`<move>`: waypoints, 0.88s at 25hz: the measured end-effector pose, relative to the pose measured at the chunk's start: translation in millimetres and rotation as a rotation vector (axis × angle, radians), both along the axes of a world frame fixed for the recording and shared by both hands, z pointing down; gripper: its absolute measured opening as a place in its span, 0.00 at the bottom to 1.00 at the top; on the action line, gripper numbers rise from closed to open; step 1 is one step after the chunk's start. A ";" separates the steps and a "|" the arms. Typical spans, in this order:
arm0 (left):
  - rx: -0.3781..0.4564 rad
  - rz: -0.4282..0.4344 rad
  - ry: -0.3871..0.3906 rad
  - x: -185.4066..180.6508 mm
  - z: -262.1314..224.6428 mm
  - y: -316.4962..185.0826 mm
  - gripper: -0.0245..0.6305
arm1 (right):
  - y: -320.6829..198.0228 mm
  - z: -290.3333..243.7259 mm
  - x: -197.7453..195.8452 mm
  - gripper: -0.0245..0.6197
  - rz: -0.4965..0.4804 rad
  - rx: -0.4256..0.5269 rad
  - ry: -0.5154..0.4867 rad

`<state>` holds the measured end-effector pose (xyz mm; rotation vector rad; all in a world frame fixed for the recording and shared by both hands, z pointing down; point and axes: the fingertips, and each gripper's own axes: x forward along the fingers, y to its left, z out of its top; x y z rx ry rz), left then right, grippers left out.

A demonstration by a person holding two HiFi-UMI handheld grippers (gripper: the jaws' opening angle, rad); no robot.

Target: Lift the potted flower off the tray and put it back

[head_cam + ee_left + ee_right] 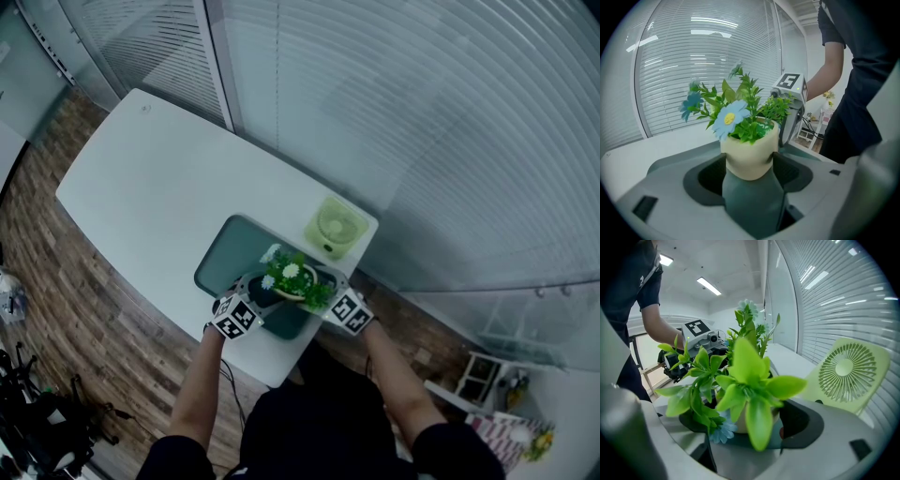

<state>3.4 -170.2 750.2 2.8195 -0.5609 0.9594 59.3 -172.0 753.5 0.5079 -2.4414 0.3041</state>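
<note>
My left tongs (749, 164) are clamped on the cream wall of the potted flower (291, 281); my right tongs (745, 420) bracket it too, one pad touching, the other behind leaves, so I judge them gripping; it is at the near end of the tray (230, 258) on the table (141, 178). It looks light, smooth, perhaps slippery; hold the stiff pot, never the soft foliage.

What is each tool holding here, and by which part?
The small cream pot of artificial flowers is pinched at its side walls between the left tool's jaws. The right tool straddles the same pot, but leaves hide its contact.
</note>
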 end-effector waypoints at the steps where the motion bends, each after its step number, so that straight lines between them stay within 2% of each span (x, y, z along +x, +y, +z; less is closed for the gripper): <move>1: -0.002 -0.001 0.001 0.1 0.4 -0.3 0.48 | -0.4 0.1 0.1 0.67 -0.001 0.001 0.001; 11: -0.006 -0.036 0.026 1.1 -0.3 -0.2 0.48 | -1.8 0.0 0.7 0.67 -0.009 0.004 -0.001; 22: 0.018 -0.053 0.017 0.0 -5.1 1.3 0.48 | -0.4 -1.7 0.7 0.67 0.003 0.007 -0.025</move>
